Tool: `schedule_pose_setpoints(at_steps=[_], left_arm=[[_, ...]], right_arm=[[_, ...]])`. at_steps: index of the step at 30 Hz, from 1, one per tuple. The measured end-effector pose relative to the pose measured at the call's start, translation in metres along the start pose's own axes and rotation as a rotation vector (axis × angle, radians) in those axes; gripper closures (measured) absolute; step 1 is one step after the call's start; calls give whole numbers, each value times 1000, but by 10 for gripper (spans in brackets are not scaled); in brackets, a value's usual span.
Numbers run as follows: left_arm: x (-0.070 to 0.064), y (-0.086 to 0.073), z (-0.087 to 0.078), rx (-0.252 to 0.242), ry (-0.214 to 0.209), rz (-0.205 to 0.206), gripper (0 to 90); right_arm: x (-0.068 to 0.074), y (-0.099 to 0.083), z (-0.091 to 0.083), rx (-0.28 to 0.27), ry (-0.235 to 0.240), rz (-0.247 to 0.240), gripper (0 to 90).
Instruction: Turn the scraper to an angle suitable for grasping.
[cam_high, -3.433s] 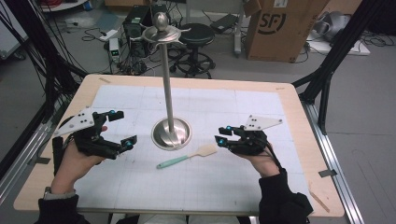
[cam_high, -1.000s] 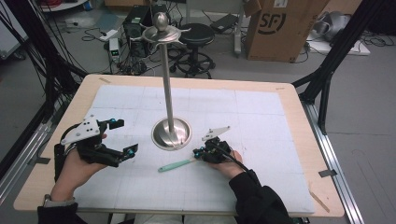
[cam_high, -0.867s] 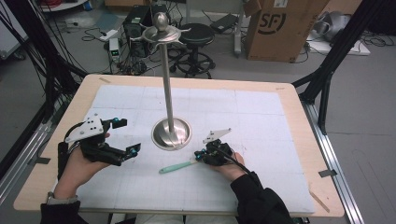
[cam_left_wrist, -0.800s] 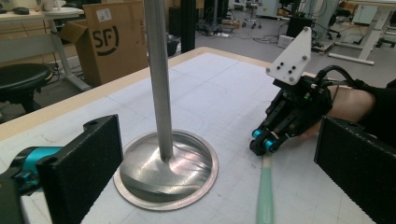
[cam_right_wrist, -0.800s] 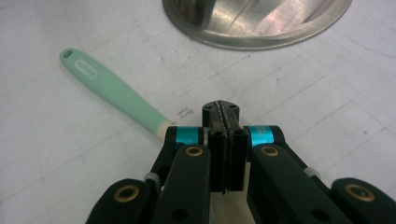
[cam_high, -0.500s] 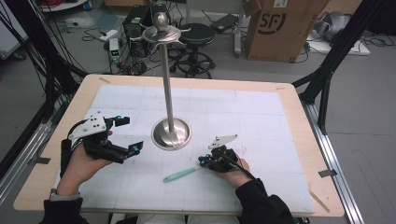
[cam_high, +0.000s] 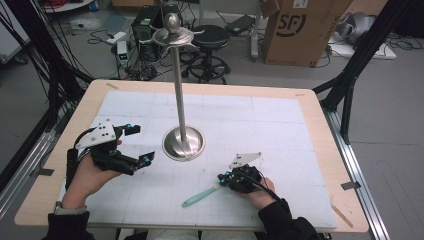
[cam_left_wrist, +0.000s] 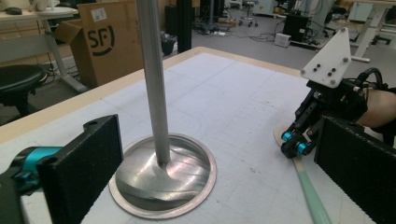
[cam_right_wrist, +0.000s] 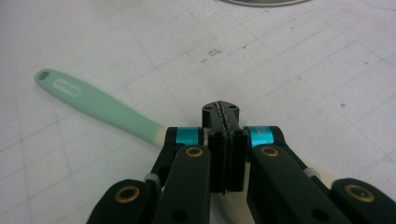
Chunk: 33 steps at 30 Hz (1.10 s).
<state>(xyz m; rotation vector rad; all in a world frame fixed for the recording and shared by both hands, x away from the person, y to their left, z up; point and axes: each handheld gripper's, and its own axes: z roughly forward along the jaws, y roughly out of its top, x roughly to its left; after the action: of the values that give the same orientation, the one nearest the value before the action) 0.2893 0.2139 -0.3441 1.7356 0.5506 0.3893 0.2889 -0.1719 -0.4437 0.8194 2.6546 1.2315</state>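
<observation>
While your left gripper (cam_high: 136, 144) hangs released beside the steel stand (cam_high: 183, 142) | the mint-handled, cream-bladed spatula (cam_high: 202, 195) lies flat on the table: light, stiff, smooth | your right gripper (cam_high: 223, 179) looks clenched on its neck, a sound hold.

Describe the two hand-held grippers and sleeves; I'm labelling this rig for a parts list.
Both the left hand-held gripper and the right hand-held gripper are black with teal joint accents, black textured pads and a pale three-cornered plate on top. A black cable trails from each. The person wears dark sleeves.
</observation>
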Motion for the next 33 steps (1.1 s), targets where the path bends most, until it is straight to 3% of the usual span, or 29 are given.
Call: schedule_pose_setpoints(at_steps=[5, 6, 9, 15, 17, 22, 27, 33], left_arm=[[2, 0, -1, -1, 5, -3, 18], [2, 0, -1, -1, 5, -6, 18], [1, 0, 0, 3, 2, 0, 18], [0, 0, 1, 8, 4, 3, 18], [0, 0, 1, 13, 8, 6, 18], [-3, -1, 1, 18, 14, 13, 18], [-3, -1, -2, 15, 23, 11, 18], [-4, -2, -1, 21, 24, 12, 18]], right_arm=[[17, 2, 0, -18, 126, -46, 900], [17, 2, 0, -18, 126, -46, 900], [39, 5, 10, -20, 198, -122, 900], [57, 8, 22, 14, 246, -197, 900], [57, 8, 28, 34, 224, -217, 900], [53, 15, 35, 25, 196, -196, 900], [42, 26, 45, 22, 177, -123, 900], [29, 38, 56, 11, 121, -89, 900]])
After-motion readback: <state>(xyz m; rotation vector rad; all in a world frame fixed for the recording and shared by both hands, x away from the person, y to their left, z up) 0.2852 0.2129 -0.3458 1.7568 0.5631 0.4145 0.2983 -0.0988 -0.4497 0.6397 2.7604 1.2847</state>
